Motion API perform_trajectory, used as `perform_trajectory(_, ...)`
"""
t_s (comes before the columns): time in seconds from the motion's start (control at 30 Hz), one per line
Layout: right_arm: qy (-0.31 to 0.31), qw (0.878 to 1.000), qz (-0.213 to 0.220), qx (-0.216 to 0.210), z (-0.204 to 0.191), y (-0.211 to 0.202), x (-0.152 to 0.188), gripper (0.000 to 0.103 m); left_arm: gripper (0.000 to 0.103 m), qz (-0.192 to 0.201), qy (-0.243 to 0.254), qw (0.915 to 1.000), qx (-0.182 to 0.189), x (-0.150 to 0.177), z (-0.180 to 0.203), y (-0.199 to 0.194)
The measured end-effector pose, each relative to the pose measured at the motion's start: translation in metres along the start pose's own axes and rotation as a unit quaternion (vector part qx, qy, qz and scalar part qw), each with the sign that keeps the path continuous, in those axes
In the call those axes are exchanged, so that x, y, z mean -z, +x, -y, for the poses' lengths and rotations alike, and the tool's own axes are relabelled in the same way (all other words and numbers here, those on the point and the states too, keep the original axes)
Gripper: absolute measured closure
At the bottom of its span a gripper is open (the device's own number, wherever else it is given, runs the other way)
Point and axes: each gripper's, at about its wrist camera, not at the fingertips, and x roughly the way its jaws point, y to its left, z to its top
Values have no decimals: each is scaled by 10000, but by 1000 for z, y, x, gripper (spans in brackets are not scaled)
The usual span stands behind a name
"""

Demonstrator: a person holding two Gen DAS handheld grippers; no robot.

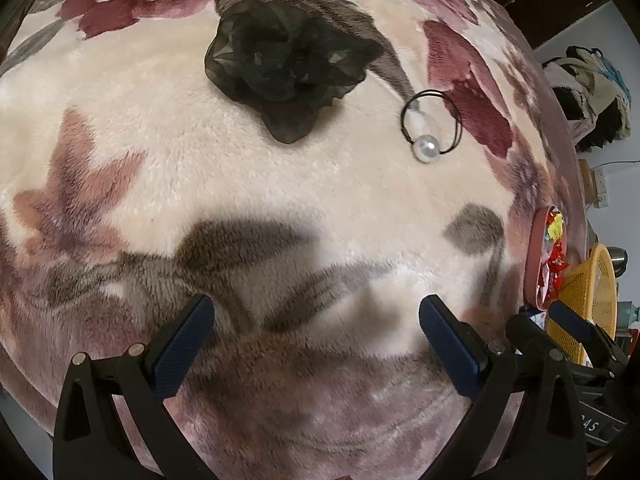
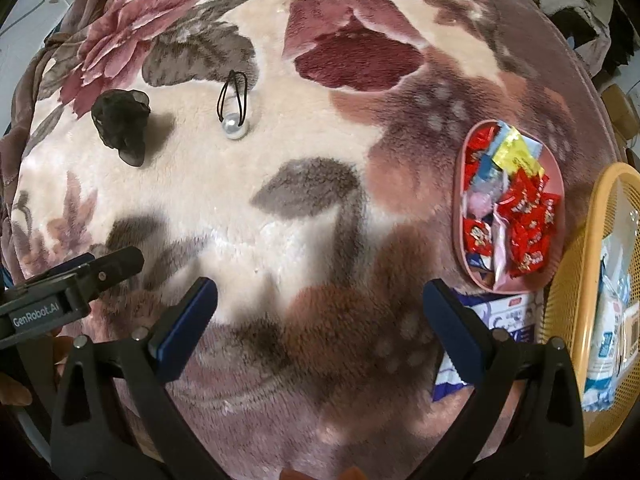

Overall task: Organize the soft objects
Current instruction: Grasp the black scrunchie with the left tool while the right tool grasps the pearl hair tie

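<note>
Hovering left tool (image 1: pixel 316 312) (spread wide), blanket (image 1: pixel 280 184) below

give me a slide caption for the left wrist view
Open left tool above a floral blanket, facing a black sheer scrunchie and a pearl hair tie.

Black chiffon scrunchie (image 1: pixel 286 68) lies near pearl hair tie (image 1: pixel 430 126) on blanket

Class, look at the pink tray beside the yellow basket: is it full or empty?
Full. The pink tray is heaped with red, yellow and pale blue wrapped packets reaching its rim.
</note>
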Motion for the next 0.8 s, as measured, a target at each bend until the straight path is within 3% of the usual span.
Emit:
perform_trajectory(0.6,-97,9999,-102,-71,-18,28,-30,0,1,-39,-205,9998,-14,-28,-26,16)
perform_trajectory(0.8,-145,9997,-55,-197,-29,35,-45,0,1,166,-293,9994,39,-42,-40,4)
